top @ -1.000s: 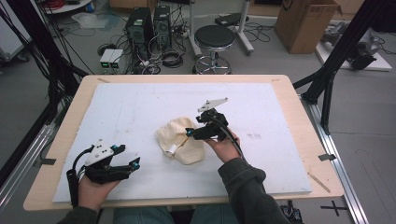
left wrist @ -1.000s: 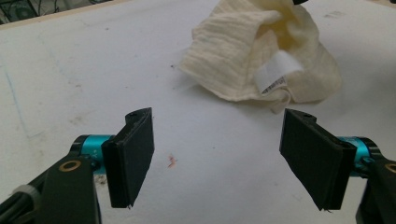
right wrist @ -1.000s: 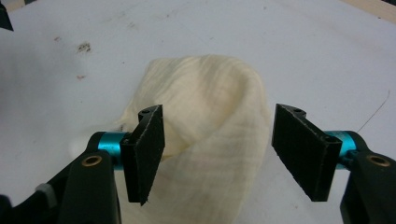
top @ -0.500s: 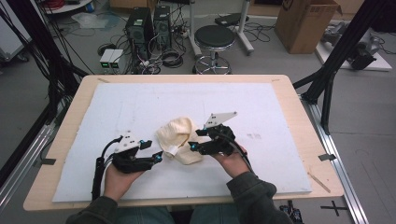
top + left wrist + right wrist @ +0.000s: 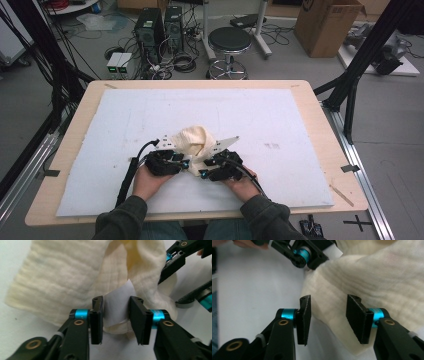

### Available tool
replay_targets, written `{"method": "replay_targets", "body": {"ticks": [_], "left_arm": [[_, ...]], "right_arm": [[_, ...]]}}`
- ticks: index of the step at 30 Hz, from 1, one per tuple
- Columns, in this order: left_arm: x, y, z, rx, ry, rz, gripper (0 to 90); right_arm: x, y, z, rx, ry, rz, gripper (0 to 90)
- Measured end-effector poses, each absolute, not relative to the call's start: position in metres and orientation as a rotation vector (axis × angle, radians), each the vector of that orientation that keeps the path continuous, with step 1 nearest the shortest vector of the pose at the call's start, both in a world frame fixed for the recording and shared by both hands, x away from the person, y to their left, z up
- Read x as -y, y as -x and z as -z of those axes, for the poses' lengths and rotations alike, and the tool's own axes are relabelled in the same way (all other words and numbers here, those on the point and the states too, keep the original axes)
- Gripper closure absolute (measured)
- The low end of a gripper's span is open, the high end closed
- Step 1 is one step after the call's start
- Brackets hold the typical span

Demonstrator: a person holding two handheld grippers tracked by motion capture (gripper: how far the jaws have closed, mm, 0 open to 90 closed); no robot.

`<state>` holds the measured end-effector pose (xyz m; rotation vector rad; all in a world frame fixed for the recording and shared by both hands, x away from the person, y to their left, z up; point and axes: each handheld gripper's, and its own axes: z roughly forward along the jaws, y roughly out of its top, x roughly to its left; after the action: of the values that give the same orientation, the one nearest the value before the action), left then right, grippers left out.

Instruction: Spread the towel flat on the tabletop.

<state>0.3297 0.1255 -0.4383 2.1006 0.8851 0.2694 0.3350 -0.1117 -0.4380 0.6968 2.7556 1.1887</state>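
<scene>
Cream, crinkled cloth [image 5: 194, 145] sits bunched in the lower middle of the high view, on the white mat [image 5: 280, 115] that covers the wooden table [image 5: 325, 125]. Both hands are in from the bottom edge, the left gripper [image 5: 186, 163] at the cloth's lower left and the right gripper [image 5: 204, 172] at its lower right, tips nearly meeting under the heap. In the left gripper view the jaws have just been closing and stand part open; a thin hem of cloth [image 5: 117, 327] runs across the gap between them, with white mat showing above it, and the pads are not pressing yet. The right gripper's tips poke in at that frame's upper right. In the right gripper view the jaws have also just been closing, still a fair gap apart, with a fold of cloth [image 5: 329, 307] lying between them; the right pad is at the fabric, the left one clear of it, so no pinch there.
</scene>
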Motion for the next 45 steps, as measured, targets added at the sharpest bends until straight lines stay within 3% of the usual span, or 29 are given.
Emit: {"method": "replay_targets", "body": {"ticks": [5, 13, 20, 33, 45], "left_arm": [[-0.125, -0.333, 0.441, -0.901, -2.118, -0.279, 79.6], [-0.128, -0.332, 0.439, -0.887, -2.139, -0.294, 84.0], [-0.143, -0.321, 0.422, -0.831, -2.137, -0.341, 84.7], [-0.187, -0.292, 0.386, -0.79, -2.06, -0.456, 84.9], [-0.212, -0.239, 0.373, -0.687, -2.091, -0.512, 84.8]], "right_arm": [[0.112, -0.336, 0.44, -2.731, -0.69, -1.172, 68.0], [0.115, -0.34, 0.439, -2.729, -0.688, -1.149, 85.6], [0.13, -0.337, 0.424, -2.718, -0.65, -1.164, 86.2], [0.204, -0.328, 0.377, -2.551, -0.729, -1.266, 86.2], [0.216, -0.31, 0.375, -2.59, -0.691, -1.206, 86.1]]}}
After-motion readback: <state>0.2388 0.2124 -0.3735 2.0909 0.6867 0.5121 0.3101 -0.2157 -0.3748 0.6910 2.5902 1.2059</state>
